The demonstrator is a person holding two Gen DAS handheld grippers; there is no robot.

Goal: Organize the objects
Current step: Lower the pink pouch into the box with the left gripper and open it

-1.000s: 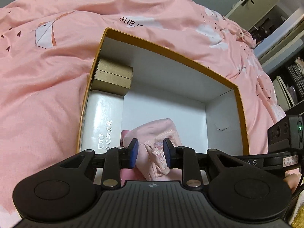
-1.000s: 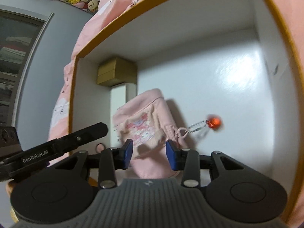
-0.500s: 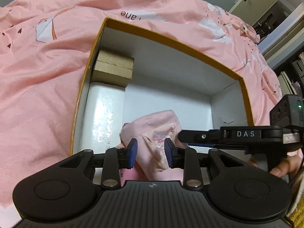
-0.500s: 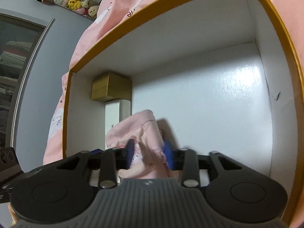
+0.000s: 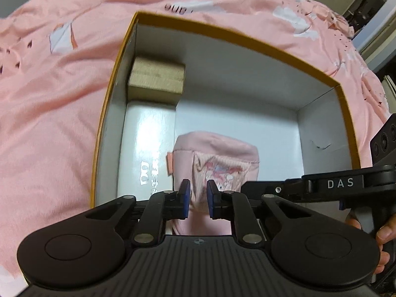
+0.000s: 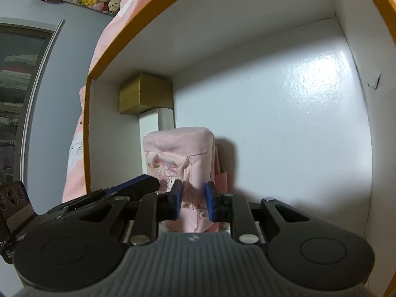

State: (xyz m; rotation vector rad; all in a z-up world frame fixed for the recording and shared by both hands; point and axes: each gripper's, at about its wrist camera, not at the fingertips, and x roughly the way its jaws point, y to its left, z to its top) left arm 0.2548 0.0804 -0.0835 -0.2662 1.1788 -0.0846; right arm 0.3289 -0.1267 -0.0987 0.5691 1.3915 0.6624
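Observation:
A pink drawstring pouch (image 5: pixel 222 153) with a cartoon print stands inside a white box with an orange rim (image 5: pixel 222 32). My left gripper (image 5: pixel 198 199) is shut on the pouch's near edge, with fabric pinched between the blue pads. From the right wrist view the pouch (image 6: pixel 178 146) stands upright. My right gripper (image 6: pixel 193 199) is closing its jaws on the pouch's lower fabric, and the pads press on it. Beside the pouch, the right gripper's black finger (image 5: pixel 272 188) reaches in from the right.
A small brown cardboard box (image 5: pixel 157 79) sits in the far left corner, and a long white box (image 5: pixel 148 136) lies along the left wall. The box floor right of the pouch is bare (image 6: pixel 284 123). Pink bedding (image 5: pixel 49 99) surrounds the box. A hand (image 5: pixel 386 232) holds the right gripper.
Both grippers have closed on the pouch, which now stands more upright. The red charm on its chain is no longer seen. The left gripper has sunk a little toward the box.

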